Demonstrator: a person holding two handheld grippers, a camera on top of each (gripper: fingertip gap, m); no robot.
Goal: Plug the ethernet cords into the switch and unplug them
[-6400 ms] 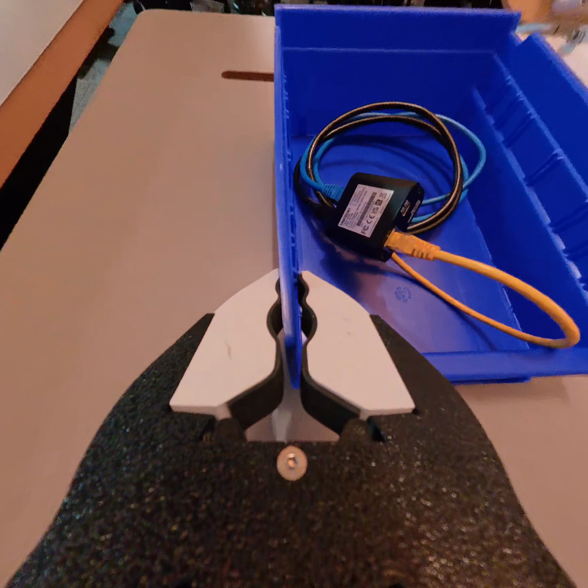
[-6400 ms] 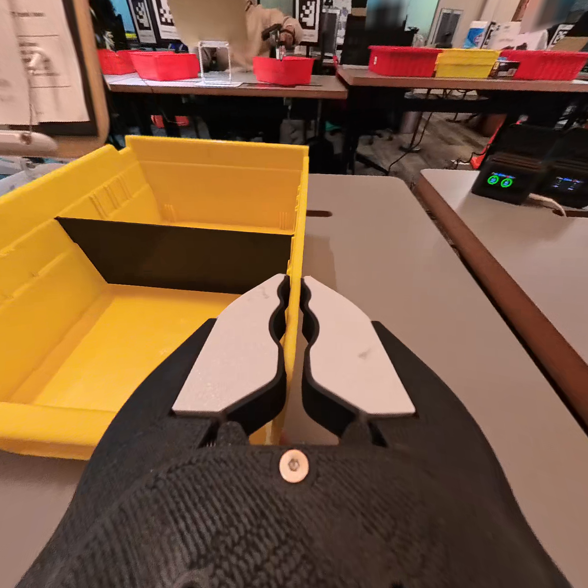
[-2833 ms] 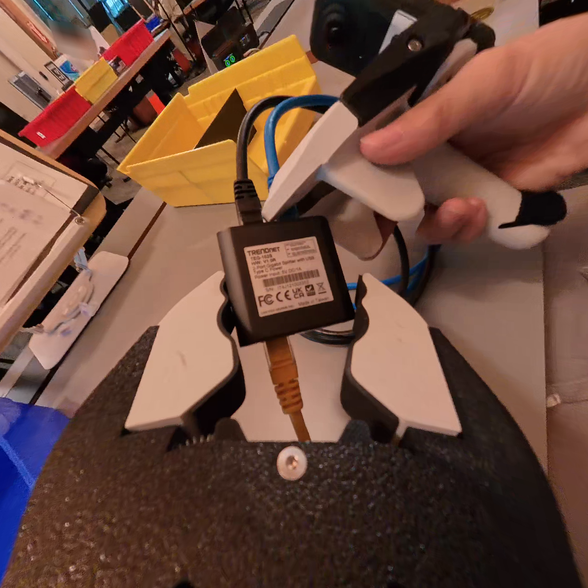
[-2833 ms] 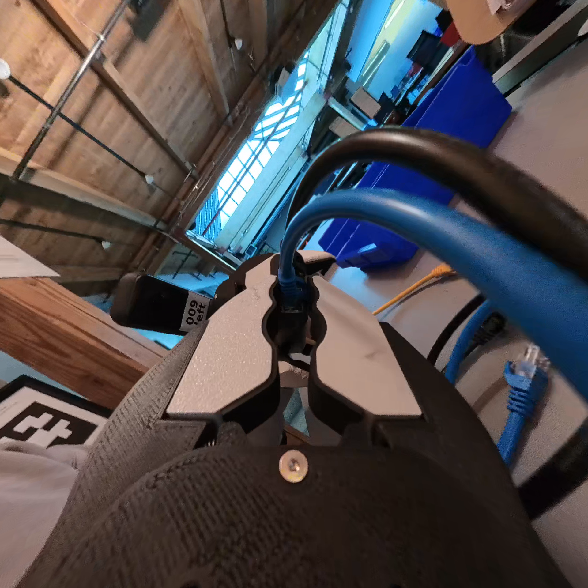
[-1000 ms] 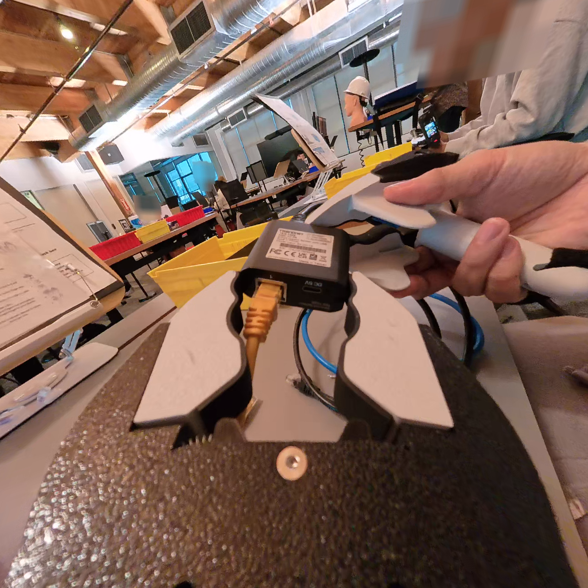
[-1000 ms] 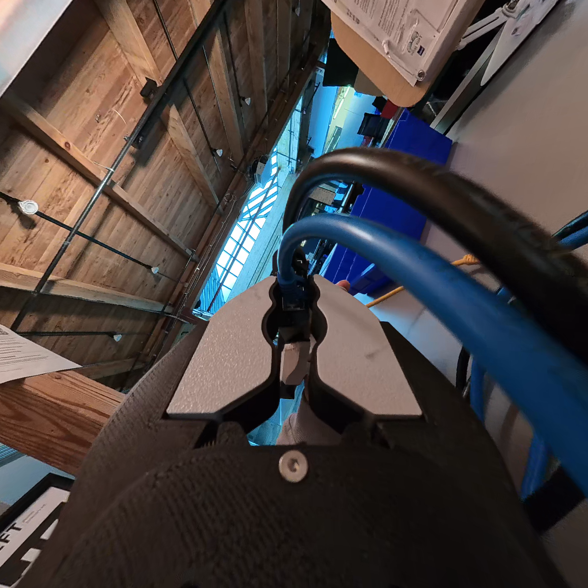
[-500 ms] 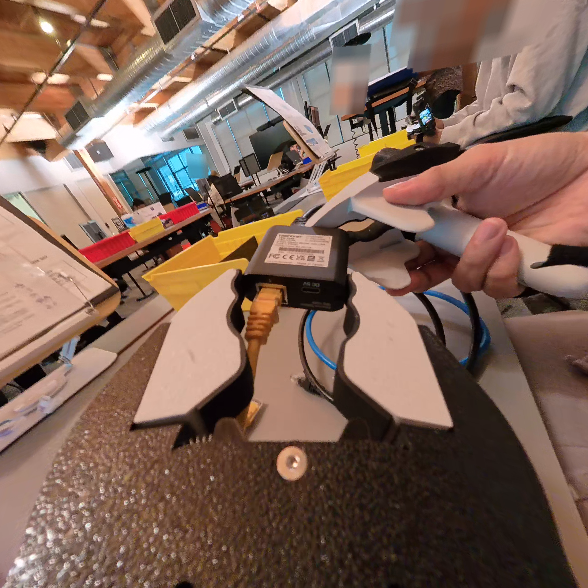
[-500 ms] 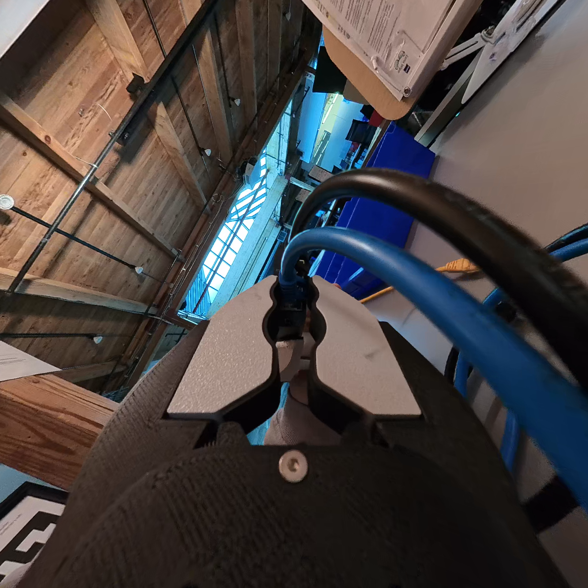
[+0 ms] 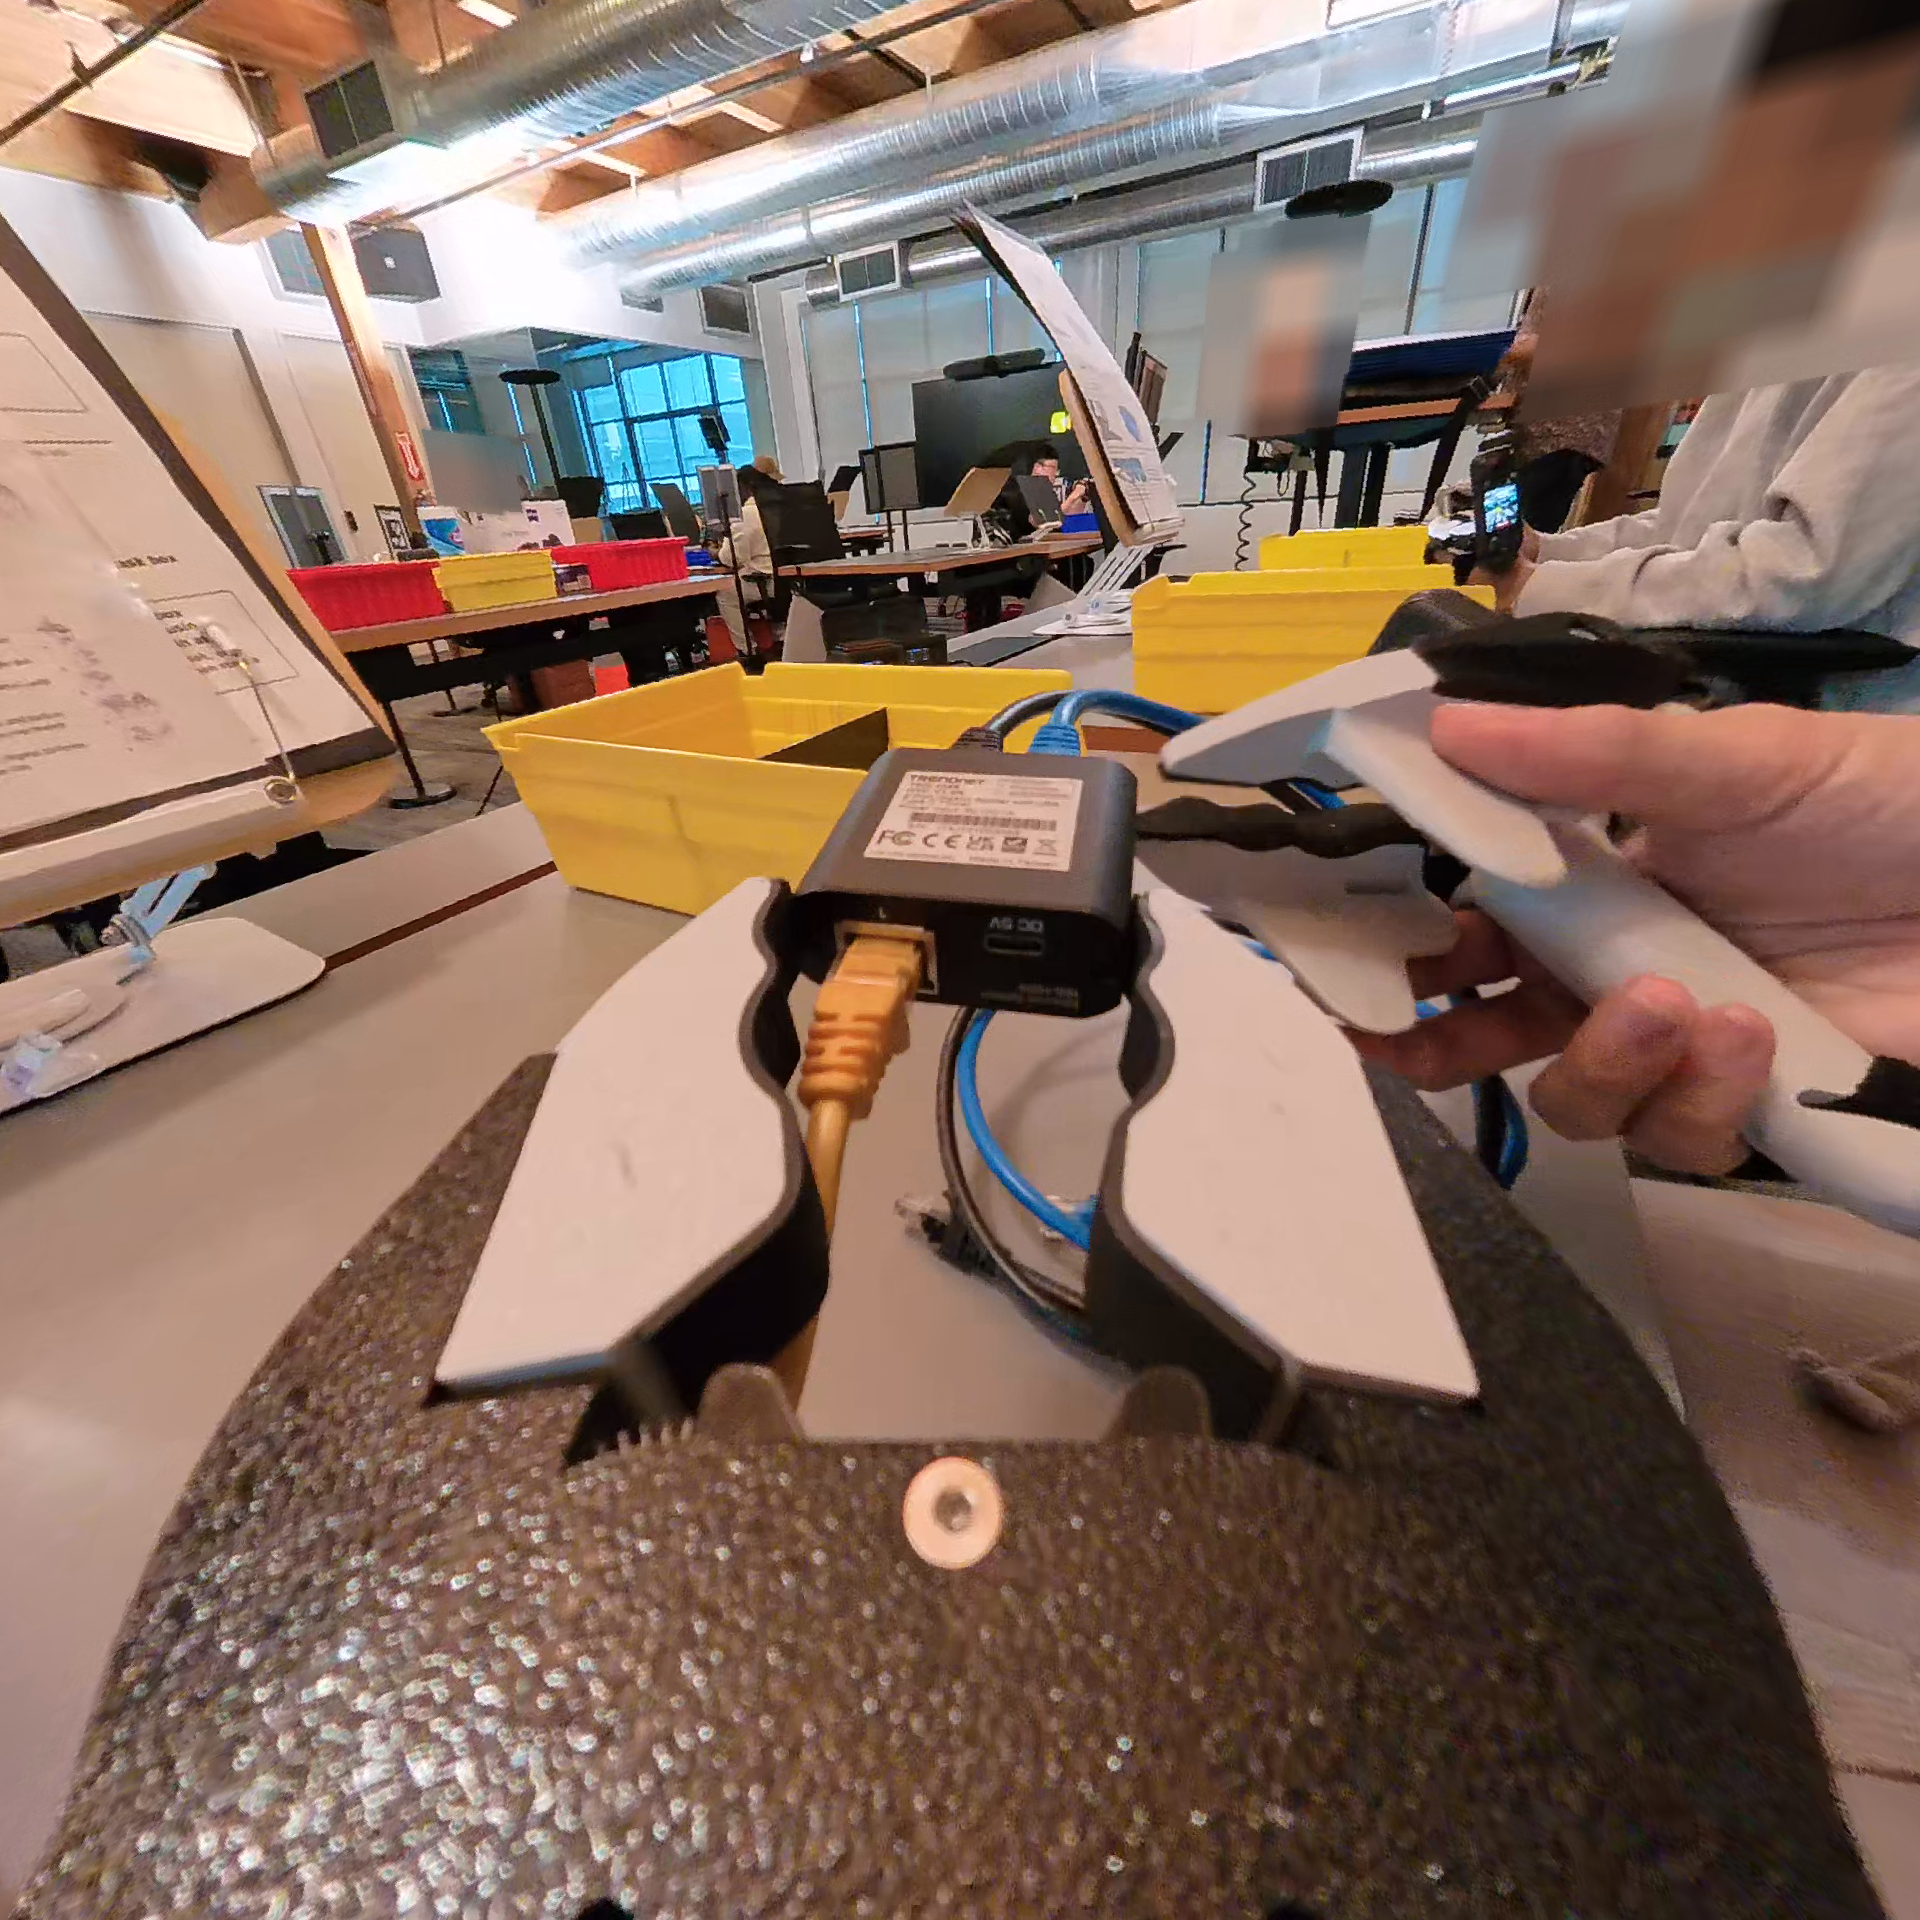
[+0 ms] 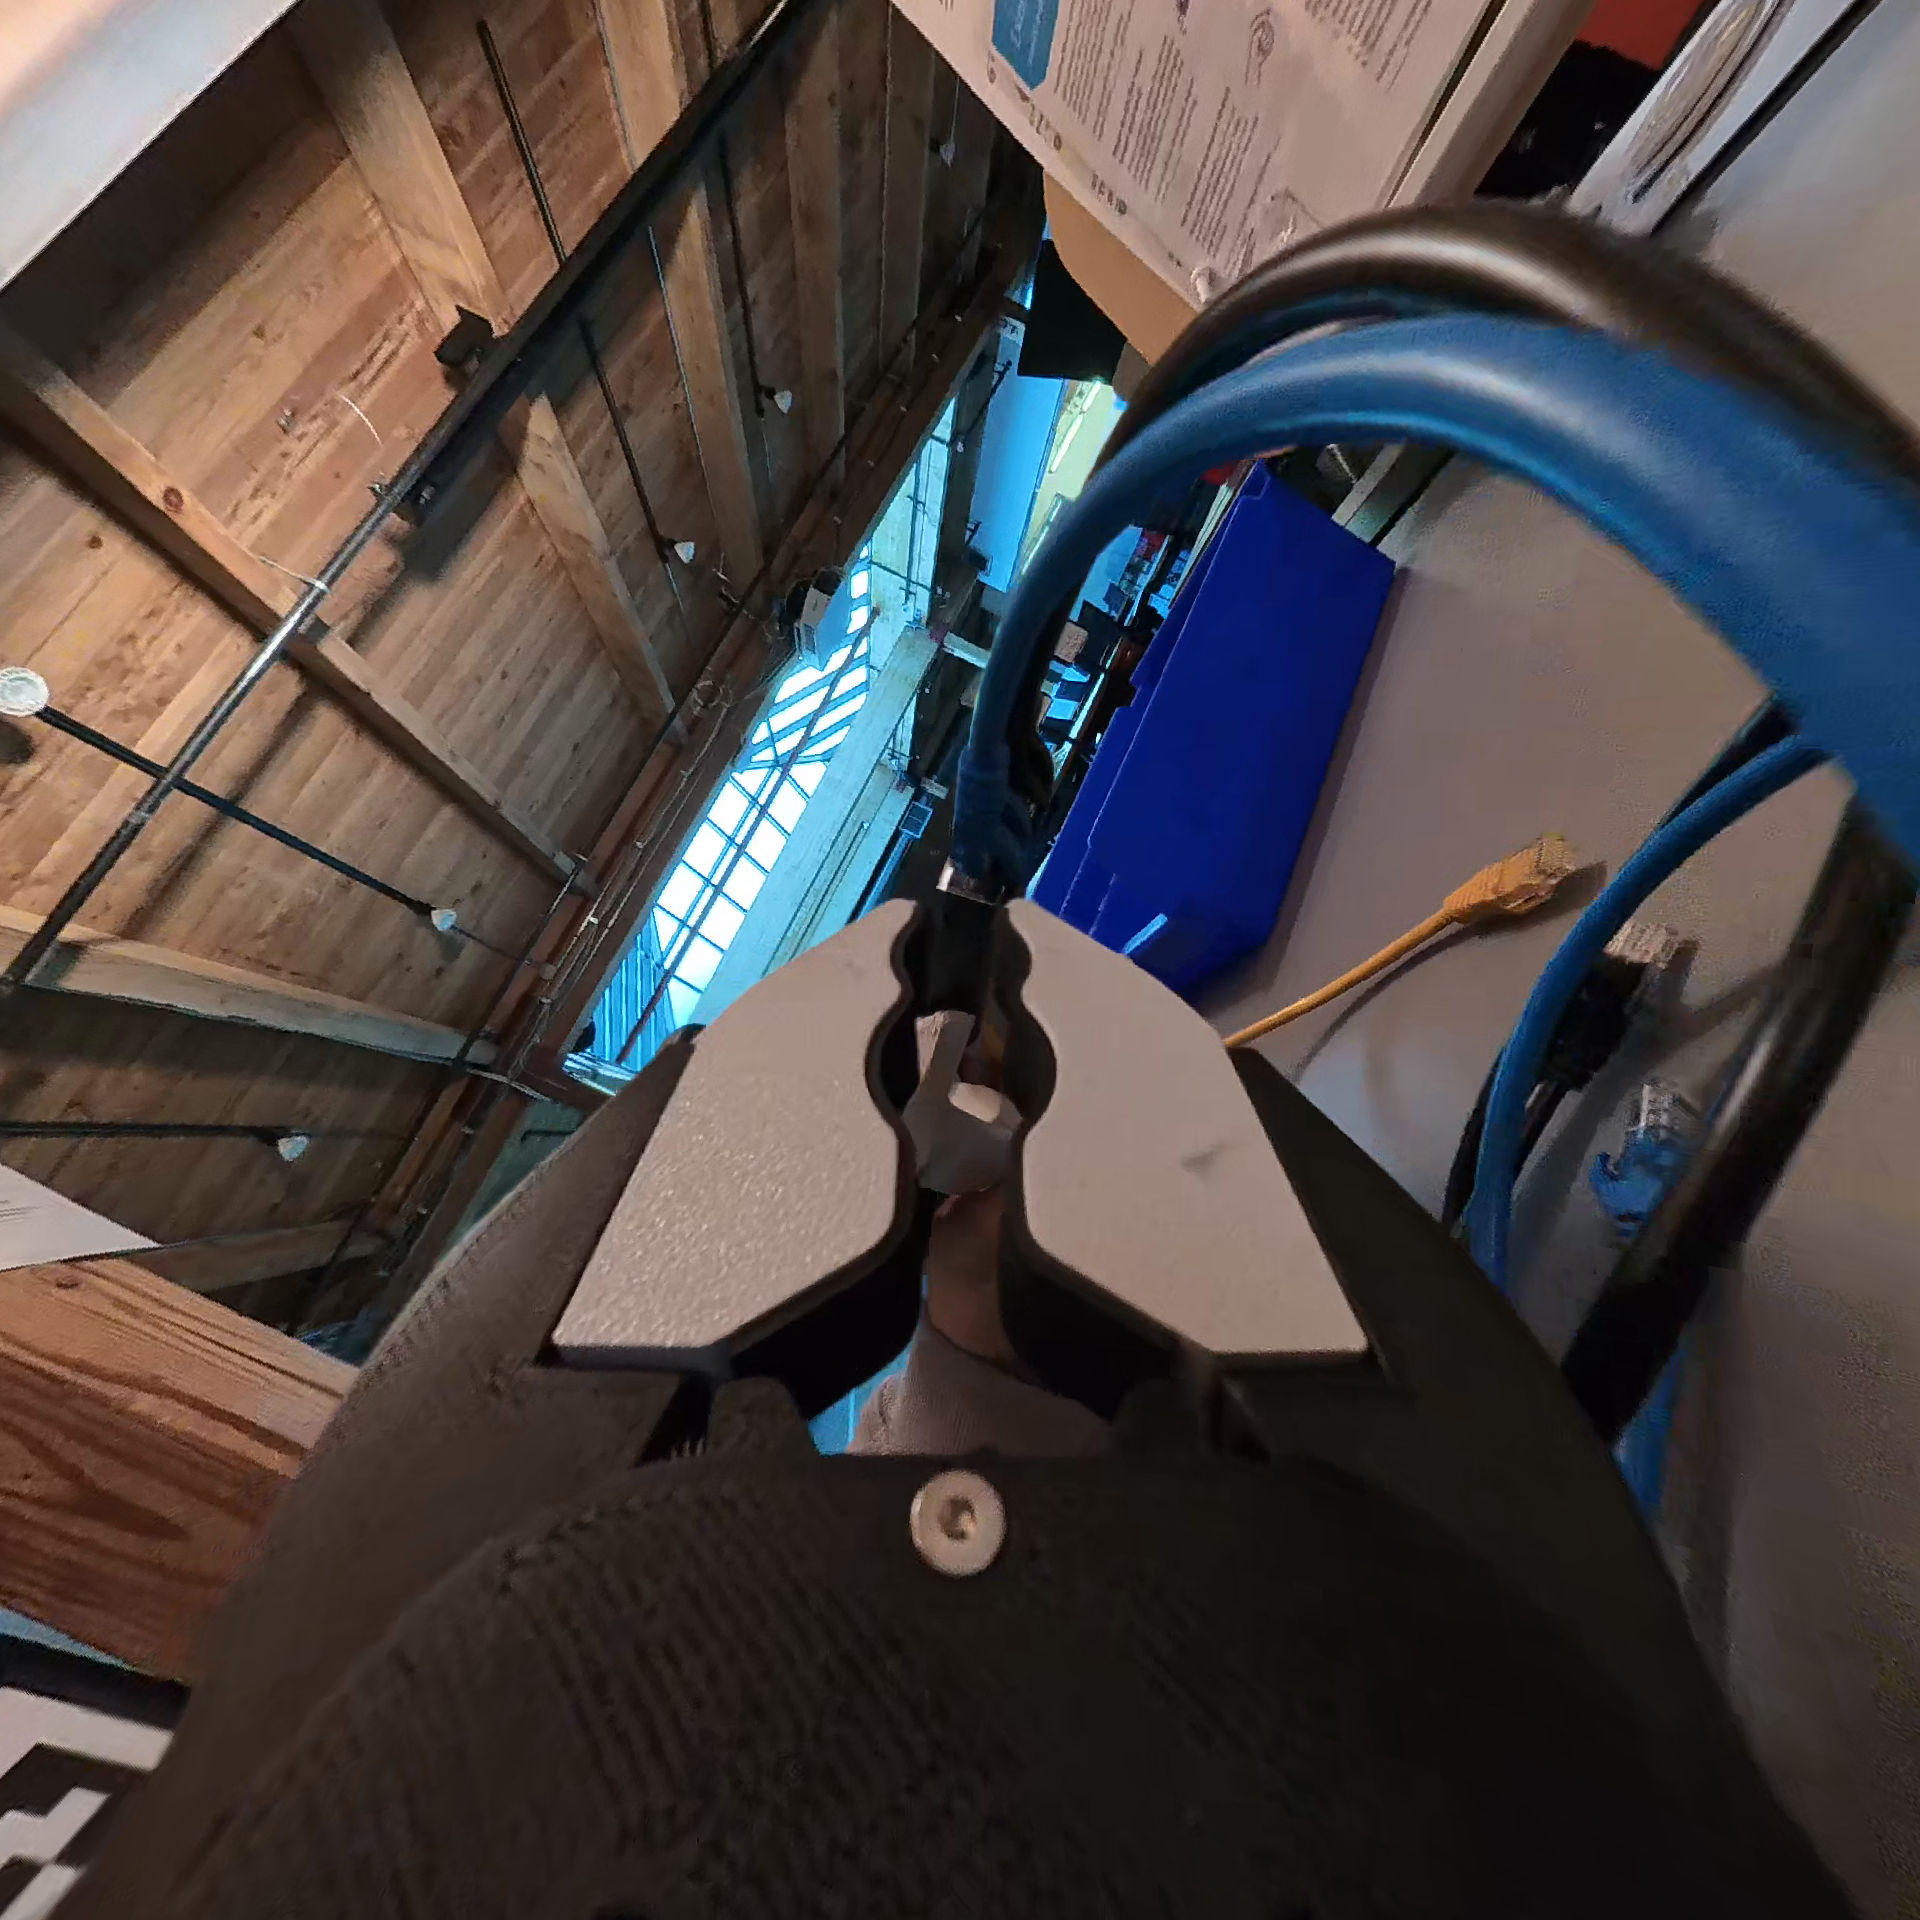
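Switch (image 9: 971, 883) now level, blue plug (image 10: 987, 821) beyond gripper (image 10: 961, 940)

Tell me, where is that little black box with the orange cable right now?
In the left wrist view the switch sits clamped between the left gripper fingers, above the grey table, with the yellow bin behind and the right gripper at its right.

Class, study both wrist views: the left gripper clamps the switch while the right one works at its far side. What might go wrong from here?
1. The left gripper holds the switch by its sides only; a pull on the blue plug may twist it loose.
2. The blue cord and black cord arch close over the right gripper and may snag on it.
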